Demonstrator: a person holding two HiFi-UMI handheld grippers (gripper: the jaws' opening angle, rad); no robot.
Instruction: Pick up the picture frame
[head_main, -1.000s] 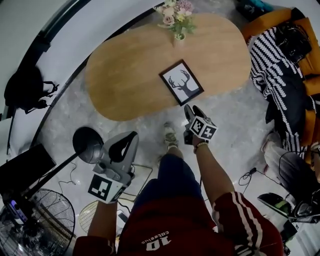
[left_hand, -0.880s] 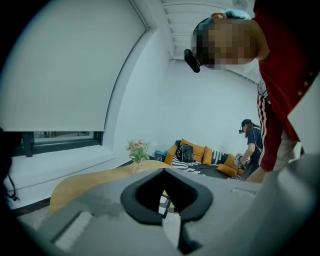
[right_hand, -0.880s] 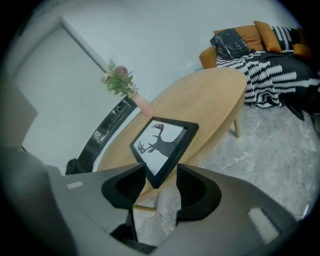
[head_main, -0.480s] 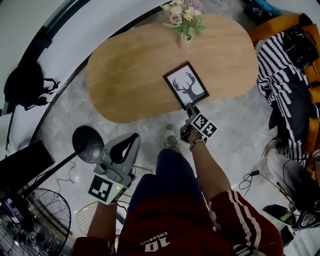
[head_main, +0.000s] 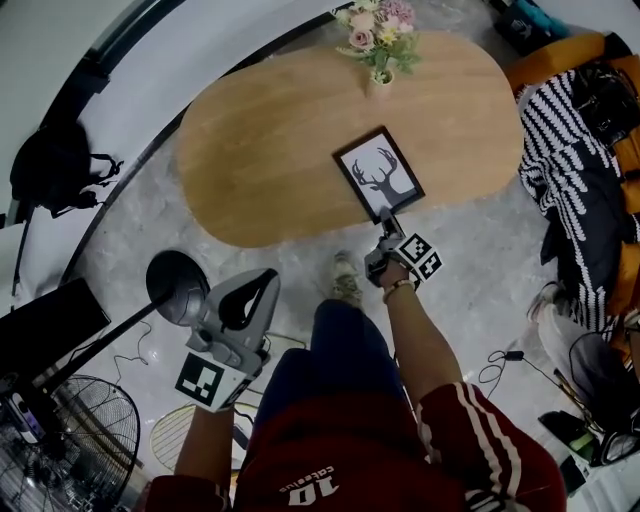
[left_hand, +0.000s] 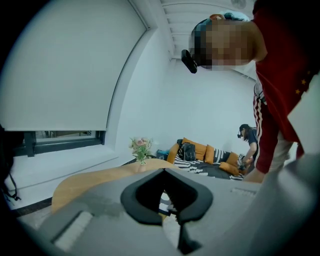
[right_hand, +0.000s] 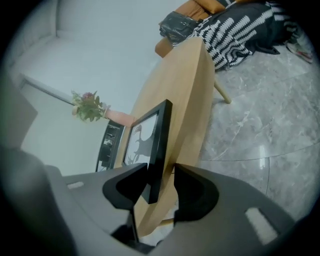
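Two jaws of the right gripper (right_hand: 161, 172), closing but not yet pinching, straddle the near corner of the deer picture frame (right_hand: 161, 137) lying at the oval wooden table's (head_main: 260, 150) edge; seat them deeper, then squeeze squarely; the left gripper (left_hand: 162, 172) idles pressed together, empty.

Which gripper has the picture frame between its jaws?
The right gripper: its closing jaws straddle the picture frame; the left gripper is shut on nothing, well back.

Bare tabletop (head_main: 270, 150) surrounds the picture frame (head_main: 378, 178); flower vase (head_main: 379, 55) stands well apart.
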